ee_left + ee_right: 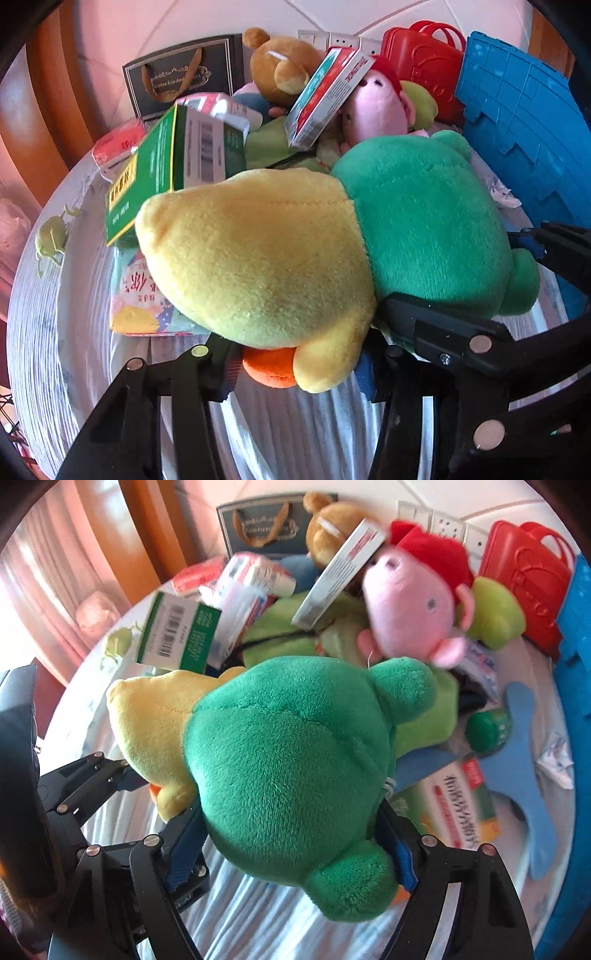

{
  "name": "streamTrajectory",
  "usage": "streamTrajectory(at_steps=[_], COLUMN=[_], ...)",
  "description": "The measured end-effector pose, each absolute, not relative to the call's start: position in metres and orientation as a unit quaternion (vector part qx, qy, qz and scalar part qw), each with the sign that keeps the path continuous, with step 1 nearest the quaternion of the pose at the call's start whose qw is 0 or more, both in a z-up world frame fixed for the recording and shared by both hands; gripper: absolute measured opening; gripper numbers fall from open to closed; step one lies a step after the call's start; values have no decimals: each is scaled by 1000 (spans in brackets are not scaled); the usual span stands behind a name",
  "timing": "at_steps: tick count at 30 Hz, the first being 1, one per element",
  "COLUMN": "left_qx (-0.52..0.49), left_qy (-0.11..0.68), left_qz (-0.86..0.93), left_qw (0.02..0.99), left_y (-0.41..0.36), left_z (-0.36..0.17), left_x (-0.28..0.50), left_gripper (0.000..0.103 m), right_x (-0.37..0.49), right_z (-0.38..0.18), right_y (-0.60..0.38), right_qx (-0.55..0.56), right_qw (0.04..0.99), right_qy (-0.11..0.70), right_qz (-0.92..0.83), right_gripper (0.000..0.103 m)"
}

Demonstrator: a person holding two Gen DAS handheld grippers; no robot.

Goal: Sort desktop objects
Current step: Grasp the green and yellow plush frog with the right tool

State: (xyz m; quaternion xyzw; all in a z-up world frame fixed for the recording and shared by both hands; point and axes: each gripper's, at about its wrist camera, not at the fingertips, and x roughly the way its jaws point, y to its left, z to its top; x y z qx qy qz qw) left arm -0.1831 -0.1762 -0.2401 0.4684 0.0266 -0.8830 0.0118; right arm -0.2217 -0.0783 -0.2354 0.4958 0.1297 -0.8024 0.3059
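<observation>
In the left wrist view, the left tool (306, 354) is clamping the yellow end of the plush toy (280, 254), which is lying over the counter (48, 295) (boxes piled behind). In the right wrist view, the right tool (295, 834) is gripping the toy's green half, beside a pink pig (410, 605).

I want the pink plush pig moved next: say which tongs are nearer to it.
Right. The right tongs sit at the plush's green end, just below the pink plush pig; the left tongs are at its yellow end, farther away.
</observation>
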Motion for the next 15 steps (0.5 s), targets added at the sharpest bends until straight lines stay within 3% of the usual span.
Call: streamTrajectory(at_steps=[15], left_qx=[351], left_qy=[-14], left_qz=[-936], left_qw=[-33], left_y=[-82], left_z=[-114], left_x=[-177], left_gripper=[49], right_x=[-211], right_z=[-111], right_y=[5], right_qx=[386], right_qw=[265], right_qy=[103], right_qz=[-877], right_gripper=[83])
